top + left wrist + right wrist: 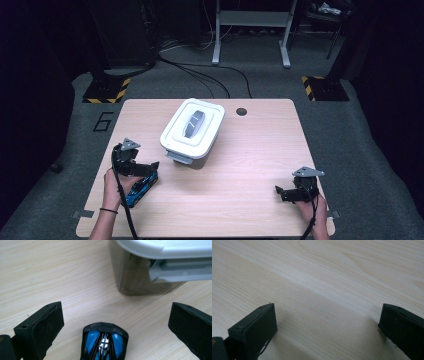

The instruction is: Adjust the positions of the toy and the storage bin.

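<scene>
Left gripper (148, 169) wide open over the blue toy car (104, 342), touching nothing, car lying near the table's (250, 200) front-left corner, long axis aimed at the lidded storage box (192, 131) beyond; right gripper (278, 192) open, empty, far off.

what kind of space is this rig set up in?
Probably a lab or recording studio: one wooden table on grey floor, hazard-striped stand bases, loose cables, dark surroundings.
</scene>
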`<control>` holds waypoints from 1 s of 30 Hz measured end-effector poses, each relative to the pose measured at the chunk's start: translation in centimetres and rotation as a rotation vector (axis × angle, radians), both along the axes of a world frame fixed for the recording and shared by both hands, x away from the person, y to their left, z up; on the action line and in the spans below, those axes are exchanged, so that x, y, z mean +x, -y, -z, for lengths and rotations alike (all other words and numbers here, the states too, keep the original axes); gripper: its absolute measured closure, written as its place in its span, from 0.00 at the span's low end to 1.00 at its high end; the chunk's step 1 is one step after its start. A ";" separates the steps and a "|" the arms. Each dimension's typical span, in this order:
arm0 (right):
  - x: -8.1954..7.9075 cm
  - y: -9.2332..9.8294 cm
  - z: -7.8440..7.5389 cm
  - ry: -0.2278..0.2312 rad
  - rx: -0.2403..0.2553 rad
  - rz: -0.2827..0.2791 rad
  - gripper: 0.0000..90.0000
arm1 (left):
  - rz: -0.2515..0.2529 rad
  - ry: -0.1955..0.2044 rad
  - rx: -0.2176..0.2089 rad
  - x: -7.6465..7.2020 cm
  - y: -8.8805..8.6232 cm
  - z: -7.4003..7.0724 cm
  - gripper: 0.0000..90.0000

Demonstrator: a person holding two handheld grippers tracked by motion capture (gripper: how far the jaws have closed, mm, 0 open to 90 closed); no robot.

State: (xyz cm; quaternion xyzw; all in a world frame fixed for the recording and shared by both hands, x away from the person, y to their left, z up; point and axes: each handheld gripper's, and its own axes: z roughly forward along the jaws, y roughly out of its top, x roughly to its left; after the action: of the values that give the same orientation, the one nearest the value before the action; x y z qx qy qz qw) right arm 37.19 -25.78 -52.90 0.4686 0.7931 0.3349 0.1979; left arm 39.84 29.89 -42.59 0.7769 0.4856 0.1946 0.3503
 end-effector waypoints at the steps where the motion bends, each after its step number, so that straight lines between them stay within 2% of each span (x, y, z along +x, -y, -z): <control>1: 0.0 0.0 0.0 -0.002 0.002 -0.001 0.01 | 0.006 0.001 0.007 0.0 0.0 -0.2 0.01; 10: 0.0 0.0 0.0 0.002 -0.001 0.001 0.01 | 0.034 0.058 0.020 0.2 1.4 -3.0 0.01; 15: 0.0 0.0 0.0 -0.003 0.002 0.000 0.01 | 0.042 0.081 0.022 1.1 2.5 -4.6 0.01; 18: 0.0 0.0 0.0 -0.002 0.002 -0.001 0.01 | 0.057 0.089 0.031 1.9 3.6 -5.0 0.01; 19: 0.0 0.0 0.0 -0.002 0.002 -0.001 0.01 | 0.075 0.079 0.051 2.2 3.9 -5.2 0.01; 22: 0.0 0.0 0.0 -0.002 0.002 -0.001 0.01 | 0.101 0.076 0.071 3.3 5.3 -5.4 0.00; 24: 0.0 0.0 0.0 -0.003 0.002 -0.001 0.01 | 0.104 0.083 0.071 4.0 6.5 -5.5 0.01; 26: 0.0 0.0 0.0 -0.002 0.002 -0.001 0.01 | 0.108 0.096 0.082 4.7 7.7 -5.5 0.05; 28: 0.0 0.0 0.0 -0.002 0.002 -0.001 0.01 | 0.116 0.107 0.096 5.3 9.0 -5.3 0.15; 30: 0.0 0.0 0.0 -0.002 0.002 -0.001 0.01 | 0.125 0.106 0.100 6.0 10.0 -4.9 0.18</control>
State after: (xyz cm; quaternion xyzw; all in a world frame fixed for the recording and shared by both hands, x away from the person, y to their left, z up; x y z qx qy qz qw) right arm 37.19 -25.80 -52.89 0.4686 0.7933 0.3354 0.1966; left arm 45.83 19.88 -37.66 0.8109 0.4065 0.2374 0.3477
